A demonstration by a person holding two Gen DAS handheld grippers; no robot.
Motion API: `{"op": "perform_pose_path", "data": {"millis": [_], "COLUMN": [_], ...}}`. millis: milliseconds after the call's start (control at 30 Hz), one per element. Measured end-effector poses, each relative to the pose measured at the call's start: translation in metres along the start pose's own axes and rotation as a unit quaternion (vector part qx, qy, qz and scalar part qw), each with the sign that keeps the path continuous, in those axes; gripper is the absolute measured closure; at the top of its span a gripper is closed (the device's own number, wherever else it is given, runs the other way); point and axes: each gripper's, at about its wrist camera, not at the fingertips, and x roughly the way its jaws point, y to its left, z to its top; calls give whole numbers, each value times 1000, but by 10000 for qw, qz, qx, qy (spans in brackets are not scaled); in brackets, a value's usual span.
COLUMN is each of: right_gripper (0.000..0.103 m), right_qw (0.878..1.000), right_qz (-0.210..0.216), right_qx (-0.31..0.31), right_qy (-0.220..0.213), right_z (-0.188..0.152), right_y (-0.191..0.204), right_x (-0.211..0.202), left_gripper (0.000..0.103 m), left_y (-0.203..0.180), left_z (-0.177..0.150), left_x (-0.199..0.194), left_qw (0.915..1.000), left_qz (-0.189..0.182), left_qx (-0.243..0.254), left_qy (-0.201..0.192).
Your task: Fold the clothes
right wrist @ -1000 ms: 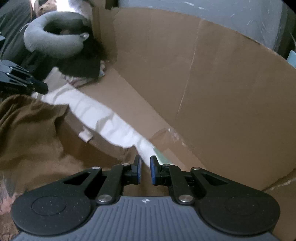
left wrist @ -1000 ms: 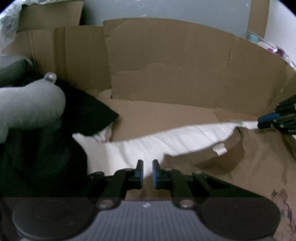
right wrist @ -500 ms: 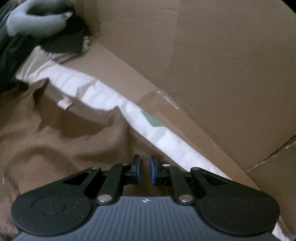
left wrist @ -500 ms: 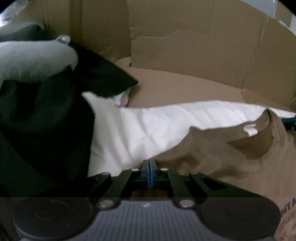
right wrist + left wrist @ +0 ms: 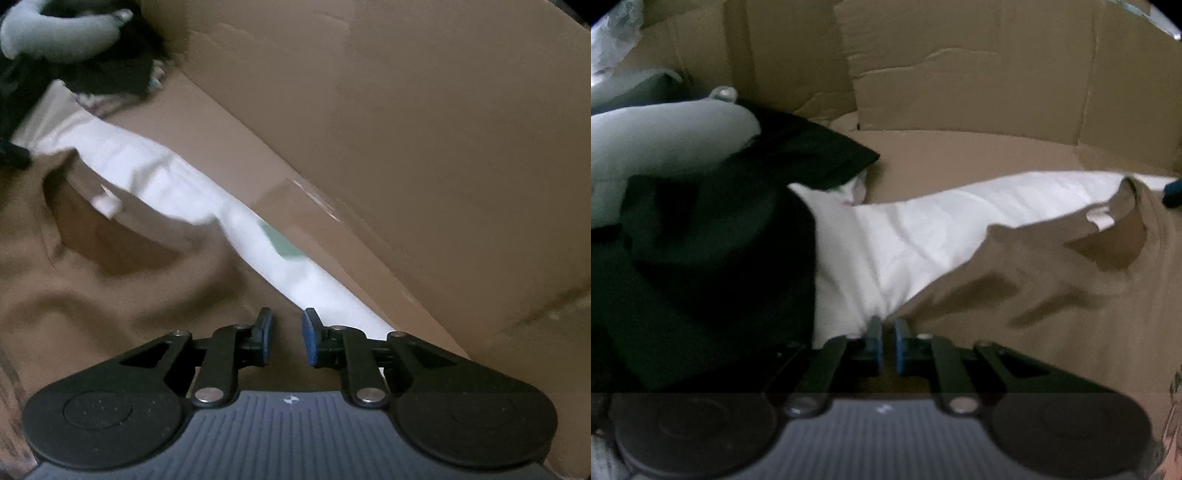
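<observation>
Cardboard walls [image 5: 960, 92] behind | brown shirt [image 5: 1071, 295] spread unfolded, lower right | left tongs [image 5: 885, 332] apparently pinching its edge | right tongs [image 5: 287, 332] opening, nothing gripped | folding barely begun

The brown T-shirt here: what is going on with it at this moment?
A person with a gripper in each hand is folding the brown T-shirt, which lies on a white cloth beside a cardboard wall. The left gripper is nearly shut at the shirt's edge. The right gripper is opening over the shirt, with nothing clearly pinched between its pads. Dark clothes sit to the side.
</observation>
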Motion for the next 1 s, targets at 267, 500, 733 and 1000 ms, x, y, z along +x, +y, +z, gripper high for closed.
{"op": "perform_pose_path", "data": {"millis": [267, 500, 733, 1000], "right_gripper": [79, 75, 72, 72], "right_qw": [9987, 9977, 9913, 9901], "right_qz": [90, 246, 434, 499], "right_qx": [451, 454, 901, 1081], "right_qy": [-196, -427, -857, -740], "right_z": [-24, -50, -88, -135], "right_y": [-42, -33, -15, 6], "right_x": [-54, -105, -132, -106], "left_gripper": [77, 62, 61, 62], "left_y": [-20, -86, -153, -186], "left_z": [16, 45, 60, 54], "left_x": [-33, -44, -28, -11], "left_qw": [9994, 9952, 9880, 9860], "left_qz": [-22, -723, -1276, -1501], "left_qx": [-55, 236, 727, 573], "left_qy": [-328, -611, -480, -454]}}
